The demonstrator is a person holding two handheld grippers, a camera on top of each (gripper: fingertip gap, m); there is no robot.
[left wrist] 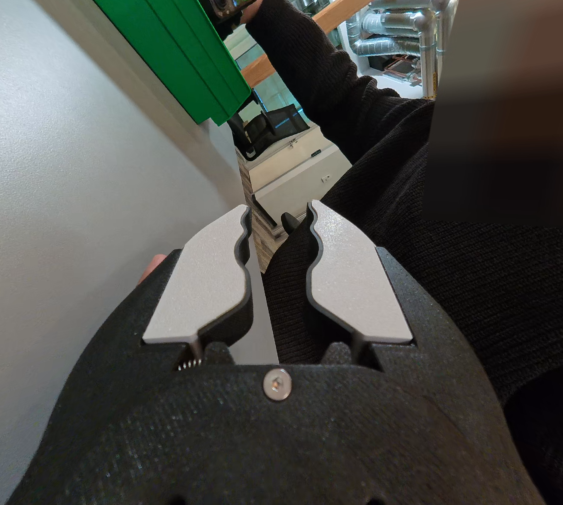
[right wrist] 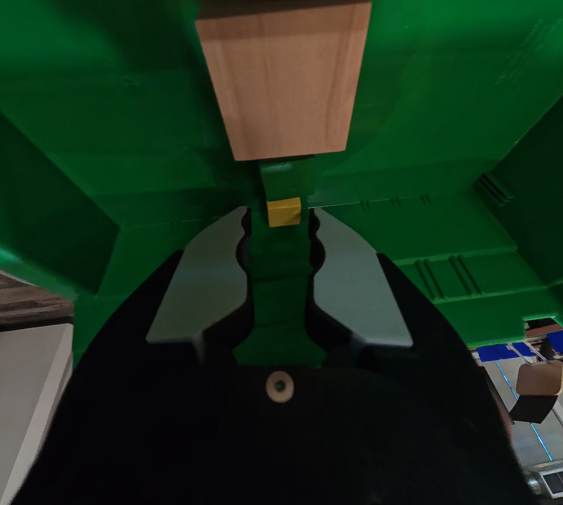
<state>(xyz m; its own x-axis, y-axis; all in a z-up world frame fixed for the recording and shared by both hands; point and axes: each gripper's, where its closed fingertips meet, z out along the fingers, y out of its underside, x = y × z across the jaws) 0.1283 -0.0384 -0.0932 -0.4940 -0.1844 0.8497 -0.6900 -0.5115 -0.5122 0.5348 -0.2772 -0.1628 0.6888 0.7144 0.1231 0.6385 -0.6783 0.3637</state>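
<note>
My right gripper (right wrist: 278, 217) is released, jaws parted, with a small yellow block (right wrist: 283, 211) just ahead of the tips on a green plastic shell (right wrist: 122, 124); a wooden block (right wrist: 286, 85) lies beyond. My left gripper (left wrist: 278, 216) hangs released, holding nothing, beside a white wall (left wrist: 76, 155).

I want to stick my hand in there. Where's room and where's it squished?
Crowded straight ahead of the right hand-held gripper: a yellow block sits at its fingertips, a wooden block just beyond. Bare green plastic flanks the wood. By the left hand-held gripper, a gap opens between white wall and black sweater.
</note>
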